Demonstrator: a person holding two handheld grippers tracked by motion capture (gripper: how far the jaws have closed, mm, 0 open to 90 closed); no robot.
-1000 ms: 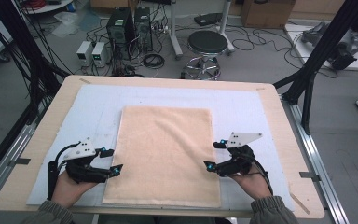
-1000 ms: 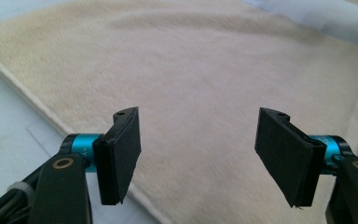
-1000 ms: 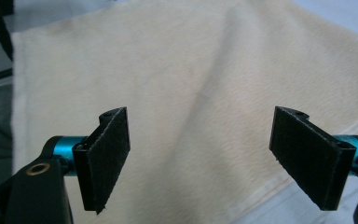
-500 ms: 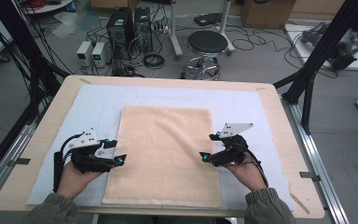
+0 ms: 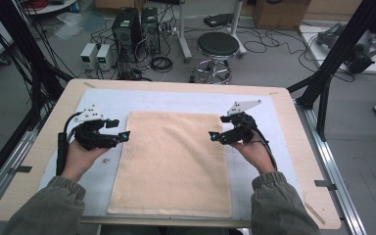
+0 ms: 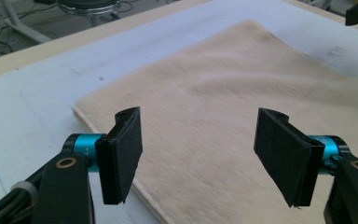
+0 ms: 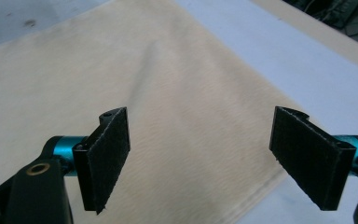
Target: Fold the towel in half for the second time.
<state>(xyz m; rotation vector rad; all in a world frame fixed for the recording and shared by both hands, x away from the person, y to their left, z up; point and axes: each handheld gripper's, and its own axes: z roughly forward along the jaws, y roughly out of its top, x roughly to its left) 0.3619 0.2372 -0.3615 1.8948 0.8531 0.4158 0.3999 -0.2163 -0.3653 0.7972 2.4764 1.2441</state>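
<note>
**A:** ok so from the high view the towel (image 5: 174,164) lies flat on the pale blue mat (image 5: 103,105), long side running away from the person, near edge close to the table's front. Left gripper (image 5: 120,134) sits at the towel's left edge, right gripper (image 5: 215,136) at its right edge, both roughly level with the towel's upper third

**B:** yeah, and the high view also gets the stool (image 5: 218,46) and the power boxes (image 5: 98,54) on the floor beyond the towel's far end, which the gripper views miss. The left gripper view gives the texture instead: soft peach-beige terry, gentle ripples, a hemmed corner (image 6: 81,109) lying on the mat

**A:** claws?

**B:** both spread wide, nothing between the pads. Left gripper view has the towel's edge running under the gap, pads clear above it. Right gripper view same deal, towel's edge (image 7: 261,191) passing below the jaws, faint crease up the middle
</note>
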